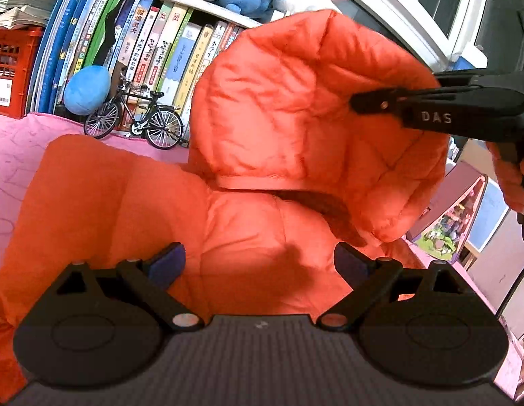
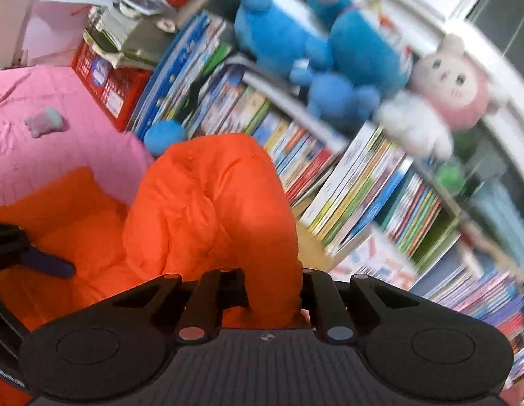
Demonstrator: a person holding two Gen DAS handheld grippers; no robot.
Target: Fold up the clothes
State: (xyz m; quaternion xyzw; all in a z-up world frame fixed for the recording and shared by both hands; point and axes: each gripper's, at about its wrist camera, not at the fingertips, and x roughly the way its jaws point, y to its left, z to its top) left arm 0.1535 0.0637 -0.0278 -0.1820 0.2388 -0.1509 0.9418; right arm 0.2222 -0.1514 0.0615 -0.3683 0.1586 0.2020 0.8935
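An orange puffer jacket (image 1: 133, 203) lies on a pink bedspread (image 1: 11, 149), and its hood (image 1: 295, 101) is lifted upright above the body. My right gripper (image 1: 358, 103) comes in from the right and is shut on the hood's fabric. In the right wrist view the orange hood (image 2: 211, 203) bunches up between the right gripper's (image 2: 272, 280) narrowed fingers. My left gripper (image 1: 258, 264) is open just above the jacket's body, below the collar, with nothing between its blue pads (image 1: 167, 264). One left fingertip (image 2: 48, 265) shows at the left edge of the right wrist view.
A shelf of upright books (image 1: 167, 50) stands behind the jacket, with a model bicycle (image 1: 133, 118) in front of it. Blue plush toys (image 2: 312, 44) and a pink-and-white one (image 2: 444, 101) sit on top. A red crate (image 1: 11, 71) is at the left. A person's hand (image 1: 512, 176) holds the right gripper.
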